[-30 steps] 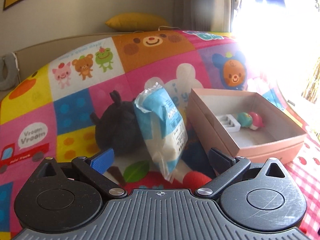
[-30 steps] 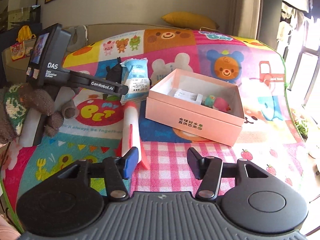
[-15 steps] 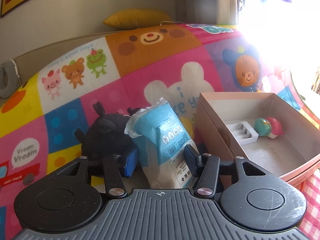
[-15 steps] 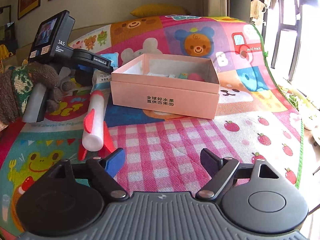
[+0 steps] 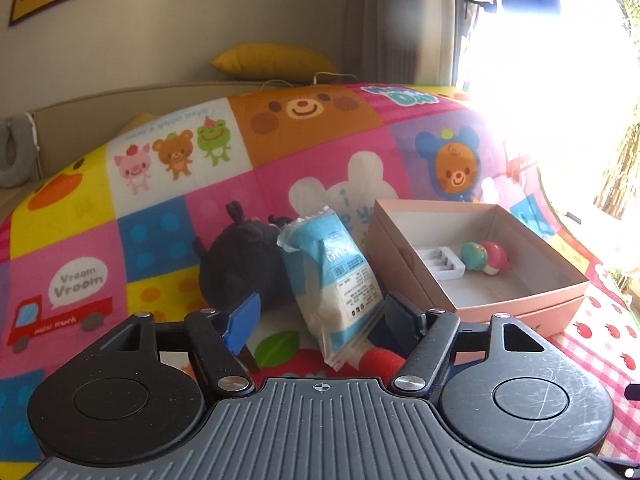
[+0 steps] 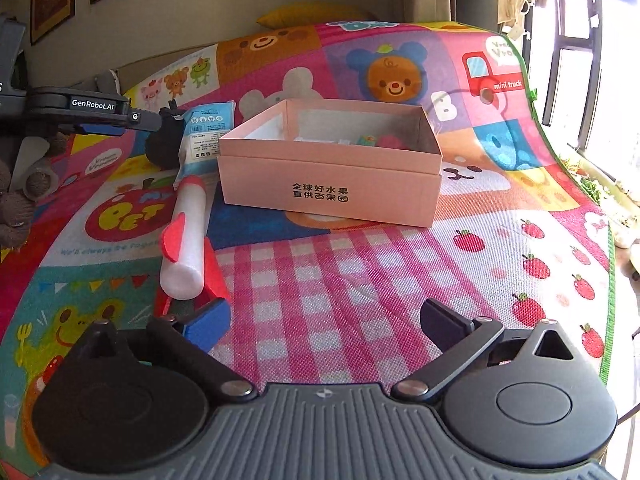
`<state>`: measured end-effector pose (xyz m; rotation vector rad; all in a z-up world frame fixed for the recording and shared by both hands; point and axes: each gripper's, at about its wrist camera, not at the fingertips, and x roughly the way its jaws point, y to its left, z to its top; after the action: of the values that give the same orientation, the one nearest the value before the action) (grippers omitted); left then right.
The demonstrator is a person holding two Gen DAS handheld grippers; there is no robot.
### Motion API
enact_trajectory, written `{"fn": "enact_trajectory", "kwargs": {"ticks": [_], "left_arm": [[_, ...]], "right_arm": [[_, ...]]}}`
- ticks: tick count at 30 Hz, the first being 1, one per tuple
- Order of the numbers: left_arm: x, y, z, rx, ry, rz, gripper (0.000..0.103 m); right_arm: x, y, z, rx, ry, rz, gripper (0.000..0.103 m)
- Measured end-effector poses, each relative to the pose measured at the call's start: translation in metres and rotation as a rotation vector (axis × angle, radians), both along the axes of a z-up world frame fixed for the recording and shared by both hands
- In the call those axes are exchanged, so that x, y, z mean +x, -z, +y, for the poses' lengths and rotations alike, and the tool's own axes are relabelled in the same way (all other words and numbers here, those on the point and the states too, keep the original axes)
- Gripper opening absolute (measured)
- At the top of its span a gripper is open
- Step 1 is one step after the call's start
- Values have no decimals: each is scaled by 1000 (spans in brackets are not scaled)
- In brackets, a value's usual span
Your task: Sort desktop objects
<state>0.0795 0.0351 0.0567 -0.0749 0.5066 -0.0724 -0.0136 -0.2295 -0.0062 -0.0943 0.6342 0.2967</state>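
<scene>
Since a moment ago, both claws have been opening: the left claw is partly open around the untouched blue packet beside the pink box on the play mat; the right claw is wide and empty.

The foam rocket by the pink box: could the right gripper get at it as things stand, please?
Probably yes: the right gripper is open, and the foam rocket lies uncovered just ahead to its left, beside the pink box.
</scene>
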Motion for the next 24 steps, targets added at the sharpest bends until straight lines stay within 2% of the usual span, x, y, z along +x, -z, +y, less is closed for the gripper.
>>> {"fn": "enact_trajectory", "kwargs": {"ticks": [2, 5, 9, 12, 16, 20, 24], "left_arm": [[17, 9, -3, -59, 10, 41, 84], [50, 28, -9, -87, -11, 92, 81], [83, 42, -8, -109, -38, 119, 68], [91, 40, -10, -101, -33, 110, 58], [69, 22, -7, -75, -8, 58, 46], [21, -2, 2, -31, 32, 4, 45], [-34, -8, 8, 8, 102, -5, 44]], "right_arm": [[-1, 0, 2, -8, 2, -4, 103], [1, 1, 1, -9, 10, 3, 103], [2, 2, 0, -3, 21, 12, 103], [6, 3, 0, 2, 25, 34, 103], [9, 4, -2, 15, 35, 58, 103], [10, 5, -4, 30, 36, 68, 103], [10, 5, -3, 28, 27, 64, 103]]}}
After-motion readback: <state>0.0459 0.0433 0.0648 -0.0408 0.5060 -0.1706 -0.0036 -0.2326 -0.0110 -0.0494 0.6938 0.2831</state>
